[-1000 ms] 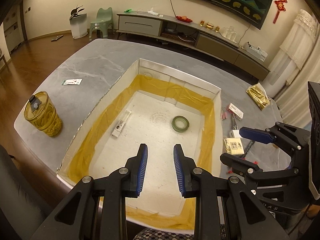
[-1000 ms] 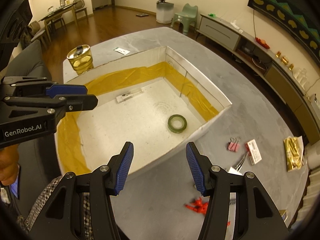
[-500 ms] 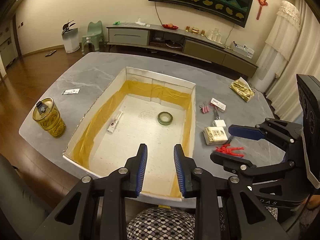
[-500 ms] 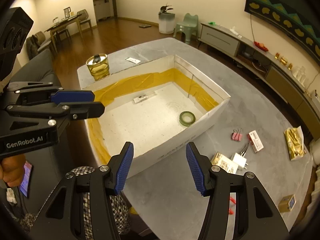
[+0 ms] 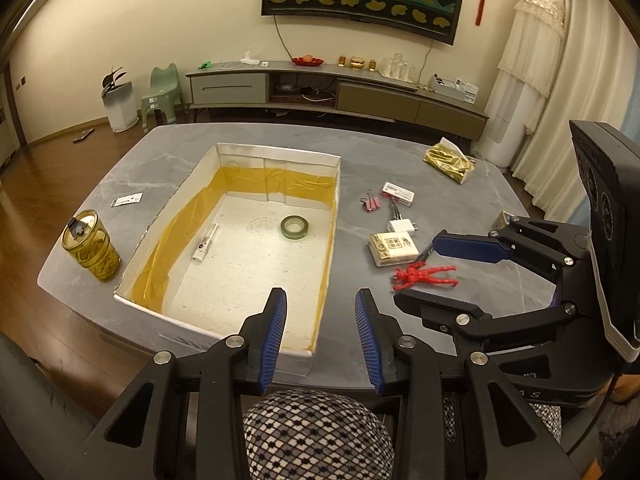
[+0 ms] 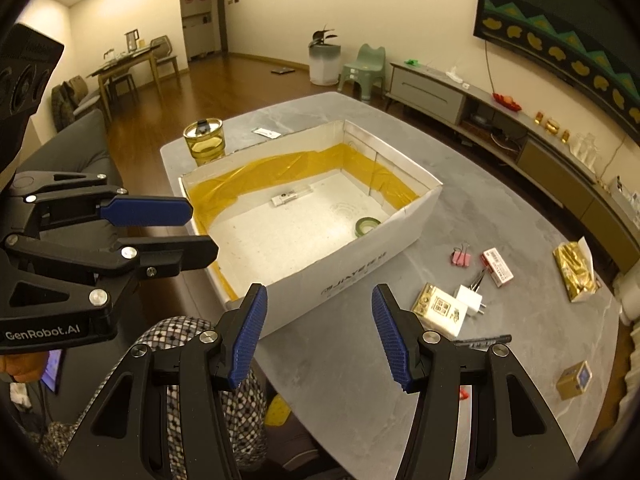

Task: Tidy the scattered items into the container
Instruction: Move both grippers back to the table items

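Left hand-held gripper (image 5: 320,336): released, nothing between the pads, poised above the near corner of the white box (image 5: 335,184). Right hand-held gripper (image 6: 318,338): likewise parted wide and carrying nothing, raised over the near edge of the tabletop (image 5: 472,200), to the right of the box. Judged step: between picks, with a fresh item to be chosen. Already inside the box: a green tape roll (image 5: 295,227) near the far right of the floor, and a small white tube (image 5: 205,242) beside the yellow-lined left wall. Yet to be gathered, all scattered right of the box: red toy figure (image 5: 424,274), tissue pack (image 5: 393,248), white charger (image 5: 402,226), pink binder clip (image 5: 370,202), small red-and-white box (image 5: 397,193), gold packet (image 5: 450,160), plus a black marker (image 6: 482,342) and a little brown box (image 6: 575,380) seen from the right wrist. Likely next: lowering the right one onto the red figure or tissue pack, nearest the front edge; flat, low things, so a close descent with pads straddling. Open room aplenty between box wall and clutter; charger, tissue pack and marker nearly touching, so care against nudging neighbours. Box wall upright and tall enough to demand a lift over the rim. Far left, a yellow jar (image 5: 91,246) just beside the box and a white card (image 5: 127,200) near the tabletop's left edge.
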A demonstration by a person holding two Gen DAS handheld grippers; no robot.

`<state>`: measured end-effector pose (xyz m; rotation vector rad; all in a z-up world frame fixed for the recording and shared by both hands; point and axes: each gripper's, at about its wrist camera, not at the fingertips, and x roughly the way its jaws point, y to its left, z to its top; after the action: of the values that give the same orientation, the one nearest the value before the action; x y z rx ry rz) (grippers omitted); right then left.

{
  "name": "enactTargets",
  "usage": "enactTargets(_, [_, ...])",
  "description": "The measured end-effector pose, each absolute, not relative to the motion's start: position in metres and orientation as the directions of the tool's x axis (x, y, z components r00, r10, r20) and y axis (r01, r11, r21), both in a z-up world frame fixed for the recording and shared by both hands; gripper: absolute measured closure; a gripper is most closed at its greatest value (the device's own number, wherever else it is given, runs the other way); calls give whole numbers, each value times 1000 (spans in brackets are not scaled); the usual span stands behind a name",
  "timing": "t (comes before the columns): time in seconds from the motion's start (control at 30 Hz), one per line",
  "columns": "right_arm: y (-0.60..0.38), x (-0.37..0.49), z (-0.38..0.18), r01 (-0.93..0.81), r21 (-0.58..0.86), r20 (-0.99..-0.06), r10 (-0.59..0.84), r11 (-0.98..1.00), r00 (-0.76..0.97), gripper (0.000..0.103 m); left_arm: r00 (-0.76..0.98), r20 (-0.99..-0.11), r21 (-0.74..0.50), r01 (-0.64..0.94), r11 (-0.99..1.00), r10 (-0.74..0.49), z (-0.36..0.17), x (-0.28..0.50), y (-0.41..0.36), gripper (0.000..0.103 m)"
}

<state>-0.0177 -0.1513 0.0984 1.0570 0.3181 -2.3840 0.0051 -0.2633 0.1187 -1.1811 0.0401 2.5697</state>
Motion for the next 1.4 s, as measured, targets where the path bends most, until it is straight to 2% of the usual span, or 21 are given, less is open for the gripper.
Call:
enactTargets(0.23, [-120, 2, 95, 485, 82, -717, -389, -871, -578, 45, -589, -751, -111, -334, -936, 299, 113, 18, -244, 65])
enactTargets(0.5, [-59, 23, 72, 345, 181, -698, -368, -921, -615, 45, -548, -769, -121, -382, -916, 330, 98, 19, -211, 65])
enactTargets(1.0, [18, 12, 11, 160, 235, -743, -283, -959, -606, 45, -468, -804, -125, -470, -874, 367, 57, -17, -128, 65])
enactTargets(1.17, [26, -1, -3, 183, 206, -757, -275, -961, -593, 45, -440, -823, -117, -486, -866, 358, 34, -34, -110, 65])
enactTargets(1.4, [5, -33, -21, 355, 19, -789, -232, -935, -569, 45, -399, -843, -177, -427, -887, 361, 8, -60, -118, 65])
